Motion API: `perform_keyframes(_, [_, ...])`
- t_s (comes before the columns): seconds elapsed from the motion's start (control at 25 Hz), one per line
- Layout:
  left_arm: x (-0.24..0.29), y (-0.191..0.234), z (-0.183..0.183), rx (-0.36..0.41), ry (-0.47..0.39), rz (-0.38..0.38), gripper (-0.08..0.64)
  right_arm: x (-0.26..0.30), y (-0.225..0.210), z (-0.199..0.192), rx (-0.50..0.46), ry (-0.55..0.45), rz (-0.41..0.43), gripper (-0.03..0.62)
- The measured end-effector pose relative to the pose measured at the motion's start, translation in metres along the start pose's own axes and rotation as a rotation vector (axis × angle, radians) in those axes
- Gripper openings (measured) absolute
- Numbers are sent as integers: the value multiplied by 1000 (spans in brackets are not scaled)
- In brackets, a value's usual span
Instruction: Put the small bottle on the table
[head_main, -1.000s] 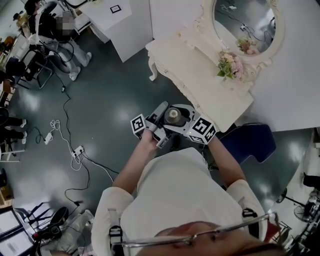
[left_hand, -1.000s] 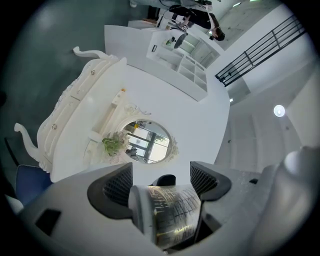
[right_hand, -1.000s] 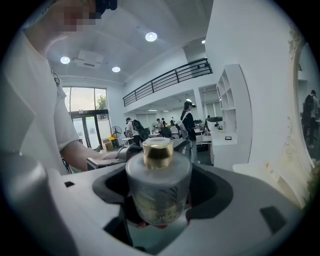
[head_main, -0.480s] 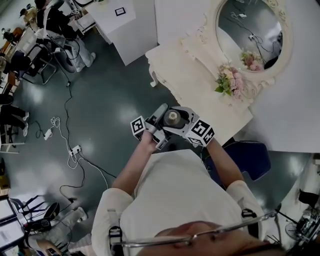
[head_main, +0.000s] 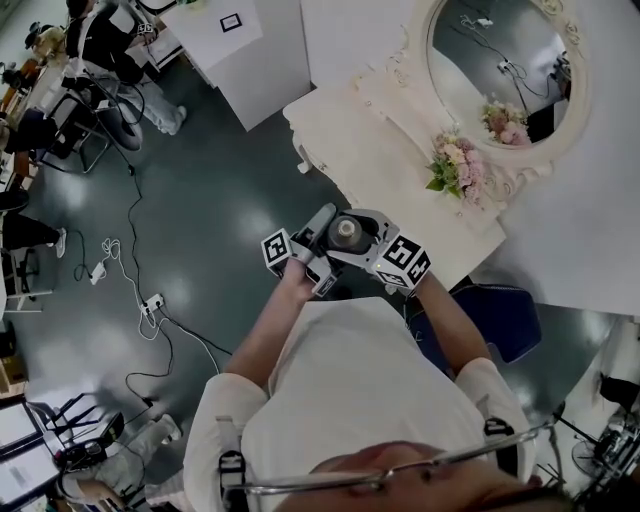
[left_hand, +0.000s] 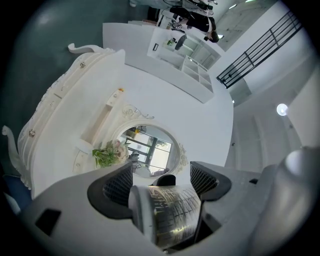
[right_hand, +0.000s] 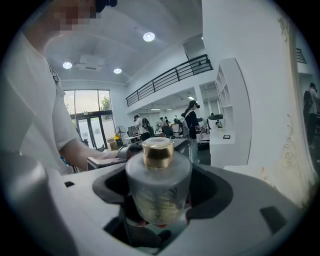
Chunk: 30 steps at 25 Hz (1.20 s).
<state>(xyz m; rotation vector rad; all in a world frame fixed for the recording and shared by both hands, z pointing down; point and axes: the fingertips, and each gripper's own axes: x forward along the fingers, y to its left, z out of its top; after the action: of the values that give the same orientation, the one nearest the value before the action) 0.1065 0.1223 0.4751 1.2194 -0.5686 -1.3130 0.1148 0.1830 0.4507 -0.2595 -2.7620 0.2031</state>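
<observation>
The small bottle (head_main: 346, 230), frosted glass with a gold cap, is held in front of the person's chest, above the floor and short of the table. My right gripper (head_main: 352, 222) is shut on the small bottle (right_hand: 157, 187), which stands upright between its jaws. My left gripper (head_main: 326, 224) meets it from the left, and the bottle's patterned body (left_hand: 170, 212) lies crosswise between that gripper's pads (left_hand: 114, 186). The cream dressing table (head_main: 350, 125) stands just beyond the grippers, with nothing of the bottle touching it.
An oval mirror (head_main: 505, 70) and a bunch of pink flowers (head_main: 455, 165) sit at the back of the table. A blue chair (head_main: 500, 310) is at the right. Cables and a power strip (head_main: 155, 300) lie on the floor at the left. A white cabinet (head_main: 250, 50) stands beyond.
The two grippers and the bottle stay together in the same place. The view has shifted slightly, so the table and mirror sit a little differently in the picture.
</observation>
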Motion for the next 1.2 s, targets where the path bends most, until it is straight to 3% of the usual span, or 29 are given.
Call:
perform_keyframes(0.64, [58, -1, 85, -59, 134, 48, 354, 52, -92, 24, 56, 17, -136, 342])
perform_keyframes(1.2, [93, 7, 175, -145, 237, 154, 354, 117, -174, 39, 182, 27, -263, 342])
